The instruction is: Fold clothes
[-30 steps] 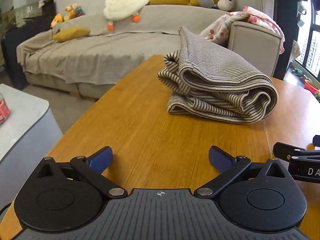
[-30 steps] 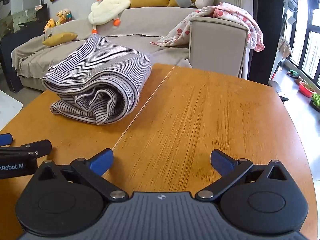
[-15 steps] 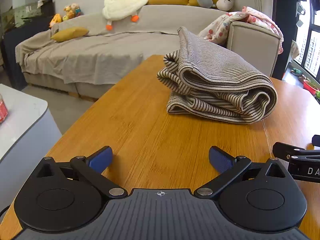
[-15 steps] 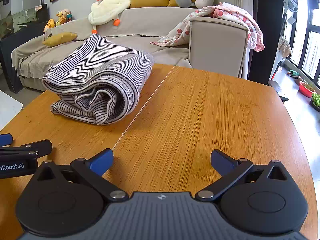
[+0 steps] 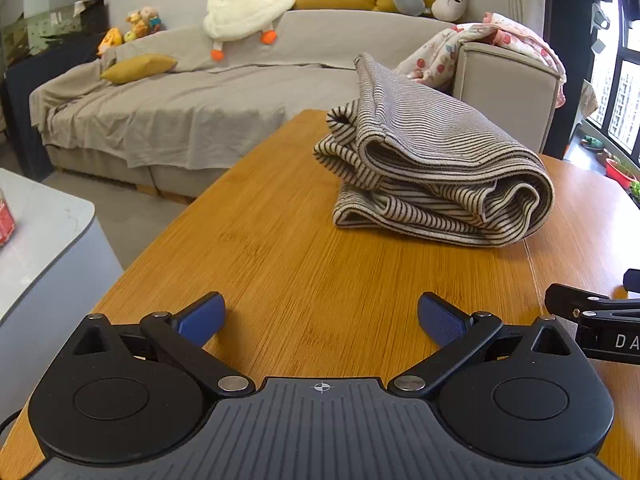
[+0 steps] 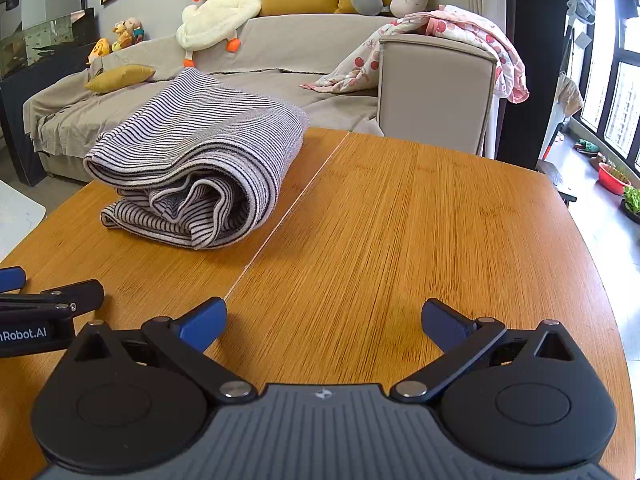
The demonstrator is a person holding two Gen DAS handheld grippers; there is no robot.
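Observation:
A striped garment (image 5: 432,168) lies folded in a thick bundle on the wooden table (image 5: 320,272). It also shows in the right wrist view (image 6: 200,168), on the table's left half. My left gripper (image 5: 322,316) is open and empty, low over the table, well short of the garment. My right gripper (image 6: 324,320) is open and empty, to the right of the garment and nearer the front edge. Each gripper sees the other's side at its frame edge.
A grey sofa (image 5: 200,112) with cushions and a plush duck (image 5: 248,4) stands beyond the table. A patterned blanket (image 6: 460,36) hangs over the sofa arm. A white counter (image 5: 32,240) is at the left. Windows and plant pots (image 6: 612,176) are at the right.

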